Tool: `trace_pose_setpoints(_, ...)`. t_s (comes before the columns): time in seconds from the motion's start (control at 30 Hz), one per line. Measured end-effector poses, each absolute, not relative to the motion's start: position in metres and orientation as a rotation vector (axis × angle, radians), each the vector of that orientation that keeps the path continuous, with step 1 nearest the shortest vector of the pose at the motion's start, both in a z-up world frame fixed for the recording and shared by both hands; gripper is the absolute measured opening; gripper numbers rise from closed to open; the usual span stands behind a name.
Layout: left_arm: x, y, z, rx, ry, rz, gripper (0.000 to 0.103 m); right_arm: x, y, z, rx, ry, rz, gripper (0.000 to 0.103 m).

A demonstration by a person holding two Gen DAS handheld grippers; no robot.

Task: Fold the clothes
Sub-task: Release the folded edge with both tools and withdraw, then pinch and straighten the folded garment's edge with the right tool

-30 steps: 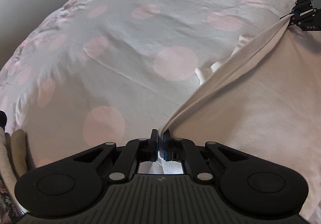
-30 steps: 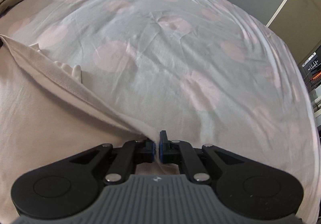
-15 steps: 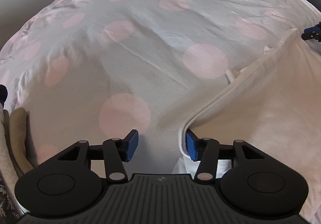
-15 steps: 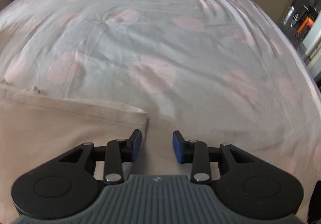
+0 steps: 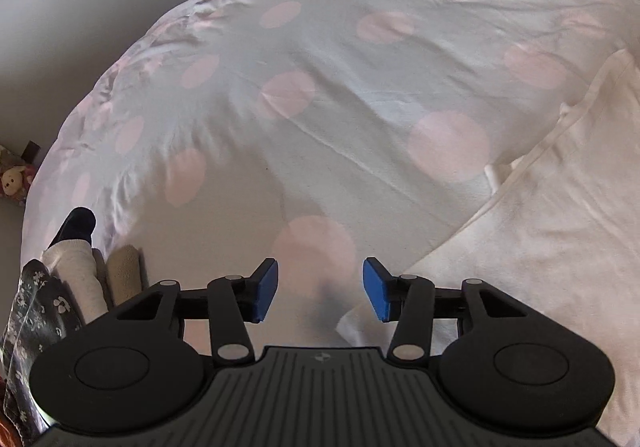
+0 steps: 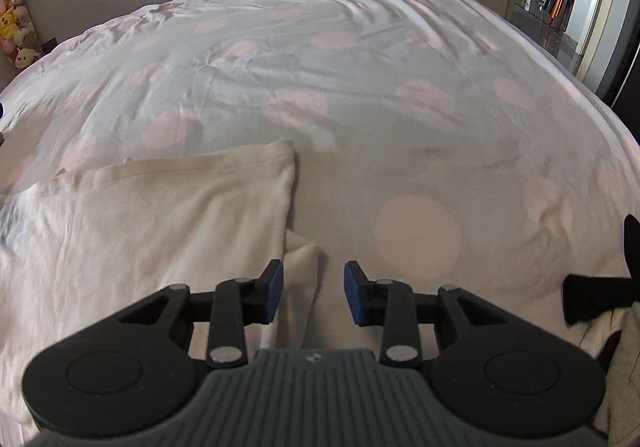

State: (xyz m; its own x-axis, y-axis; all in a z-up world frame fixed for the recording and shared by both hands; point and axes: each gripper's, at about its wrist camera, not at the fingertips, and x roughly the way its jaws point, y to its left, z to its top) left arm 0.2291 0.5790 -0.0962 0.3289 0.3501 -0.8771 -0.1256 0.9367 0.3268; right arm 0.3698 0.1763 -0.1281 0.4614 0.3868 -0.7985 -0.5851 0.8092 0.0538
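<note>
Clearly, the cream garment (image 5: pixel 540 231) lay released on the polka-dot bedspread (image 5: pixel 320 95), its folded edge slack. The left gripper (image 5: pixel 320 289) was seen with its fingers apart and closing slightly on nothing, the garment's corner just beside the right-hand finger. The right gripper (image 6: pixel 314 293) stood moderately apart, a loose flap of the cloth below the gap but not pinched. The fold could be judged at risk: the soft corner might spring back, or be snagged by a finger when withdrawn. 1 second earlier both grippers had been clamped on the raised edge; that edge was now dropped flat.
</note>
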Motion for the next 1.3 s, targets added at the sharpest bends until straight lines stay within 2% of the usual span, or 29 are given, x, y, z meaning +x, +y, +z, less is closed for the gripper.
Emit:
trace_pose_setpoints(0.33, 0.118, 0.512, -0.086, 0.040, 1.063, 0.243, 0.046, 0.310, 0.120, -0.129, -0.036, 0.954, 0.584, 0.037)
trace_pose_setpoints(0.57, 0.026, 0.469, -0.102, -0.081, 1.042, 0.270, 0.047, 0.269, 0.104, -0.132, -0.131, 0.996, 0.625, 0.037)
trace_pose_setpoints(0.77, -0.012, 0.441, -0.130, -0.116, 1.041, 0.290, 0.047, 0.270, 0.116, -0.146, -0.176, 1.078, 0.636, 0.037)
trace_pose_setpoints(0.87, -0.019, 0.439, -0.141, -0.163, 1.011, 0.316, 0.047, 0.275, 0.127, -0.157, -0.200, 1.102, 0.640, 0.030)
trace_pose_setpoints(0.9, -0.020, 0.440, -0.144, -0.187, 1.004, 0.327, 0.046, 0.275, 0.130, -0.159, -0.208, 1.105, 0.652, 0.021)
trace_pose_setpoints(0.93, -0.022, 0.441, -0.147, -0.211, 0.996, 0.339, 0.030, 0.274, 0.132, -0.160, -0.218, 1.102, 0.661, 0.017)
trace_pose_setpoints(0.97, -0.024, 0.442, -0.150, -0.233, 0.989, 0.349, 0.009, 0.272, 0.135, -0.160, -0.245, 1.096, 0.668, 0.016)
trace_pose_setpoints(1.13, -0.029, 0.438, -0.146, -0.242, 0.948, 0.385, 0.003, 0.261, 0.153, -0.150, -0.474, 1.050, 0.732, 0.011)
trace_pose_setpoints(1.3, -0.035, 0.440, -0.140, -0.192, 0.962, 0.404, 0.003, 0.262, 0.156, -0.139, -0.647, 1.036, 0.725, 0.010)
